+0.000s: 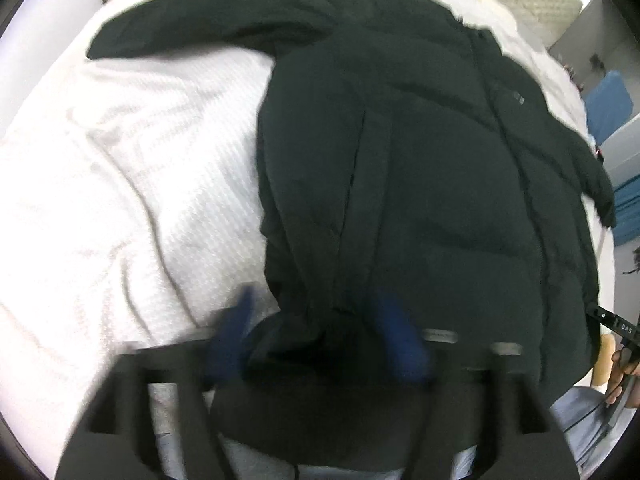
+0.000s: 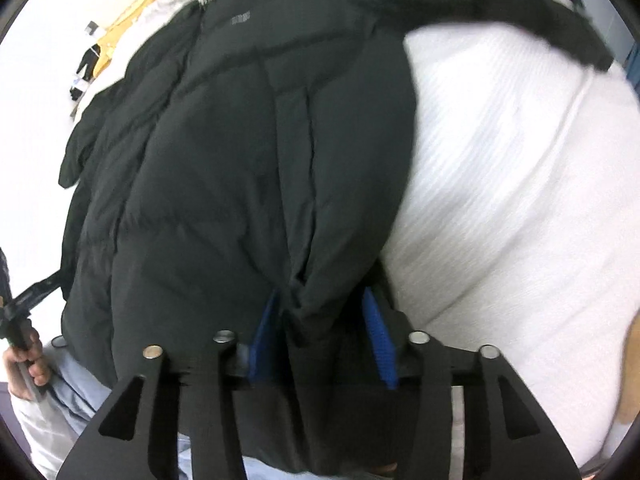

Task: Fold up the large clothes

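We see a large black puffer jacket [image 1: 420, 168] spread across a white, ribbed bed cover [image 1: 132, 160], its hem toward us and its collar at the far side. In the left wrist view the jacket fills the right and middle of the frame, with one sleeve [image 1: 192, 20] stretched out to the far left over the cover. The left gripper [image 1: 320, 332] sits at the near hem: its blue fingers [image 1: 236, 328] stand on either side of a bunched fold of black fabric, and the cloth fills the gap between them, so we read it as clamped on the jacket, though the picture is blurred by motion. At the right edge of that view a hand [image 1: 622, 372] holds a dark handle.

In the right wrist view the jacket [image 2: 224, 168] covers the left and middle, and the bed cover [image 2: 520, 184] lies bare to the right. The other sleeve [image 2: 520, 4] arcs across the far right. The right gripper [image 2: 324, 336] also meets the near hem, its blue pads [image 2: 380, 340] bracketing a pinched ridge of fabric that runs between them; it too grips the jacket. At the far left lies a yellow garment [image 2: 120, 28], and at the near left edge a hand [image 2: 28, 364] grasps a handle.
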A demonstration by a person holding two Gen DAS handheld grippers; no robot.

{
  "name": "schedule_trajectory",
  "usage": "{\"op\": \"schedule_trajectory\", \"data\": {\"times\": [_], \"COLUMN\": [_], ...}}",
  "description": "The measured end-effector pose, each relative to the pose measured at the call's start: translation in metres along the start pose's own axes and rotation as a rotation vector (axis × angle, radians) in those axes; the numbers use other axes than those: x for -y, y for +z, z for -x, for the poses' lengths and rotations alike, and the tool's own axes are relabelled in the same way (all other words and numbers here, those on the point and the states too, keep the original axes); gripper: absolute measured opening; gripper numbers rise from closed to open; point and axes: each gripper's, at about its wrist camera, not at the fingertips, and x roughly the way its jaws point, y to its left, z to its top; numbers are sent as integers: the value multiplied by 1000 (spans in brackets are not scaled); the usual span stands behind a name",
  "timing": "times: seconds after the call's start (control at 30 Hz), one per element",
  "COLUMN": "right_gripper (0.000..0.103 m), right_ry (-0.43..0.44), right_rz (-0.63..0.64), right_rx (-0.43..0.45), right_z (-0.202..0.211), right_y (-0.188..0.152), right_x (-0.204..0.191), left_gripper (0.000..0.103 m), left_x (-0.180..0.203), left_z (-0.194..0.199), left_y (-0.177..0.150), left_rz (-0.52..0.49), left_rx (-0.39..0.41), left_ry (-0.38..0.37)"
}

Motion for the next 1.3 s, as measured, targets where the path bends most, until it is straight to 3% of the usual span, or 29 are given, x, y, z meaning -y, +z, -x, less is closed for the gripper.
{"op": "schedule_trajectory", "data": {"times": [0.33,0.6,0.93,1.13,1.3], "right_gripper": [48,49,49,49,48], "right_ry": [-66,-76,-49,-50,-81], "right_rz": [76,153,231,205,201], "right_rx": [413,655,807,895,876], "right_z": [117,167,183,153,125], "right_y": [7,-2,-19,-26,-24], "right_x": [-36,-86,-129,-130,-122], "left_gripper": [80,80,80,80,80], "left_x": [33,87,125,124,120], "left_z": [101,171,181,163,139], "left_y": [19,28,32,32,32], "left_rz": [-62,-171,-229,-212,-186], "left_rx": [311,559,650,692,700], "left_ry": [-48,-130,-191,-207,-206]}}
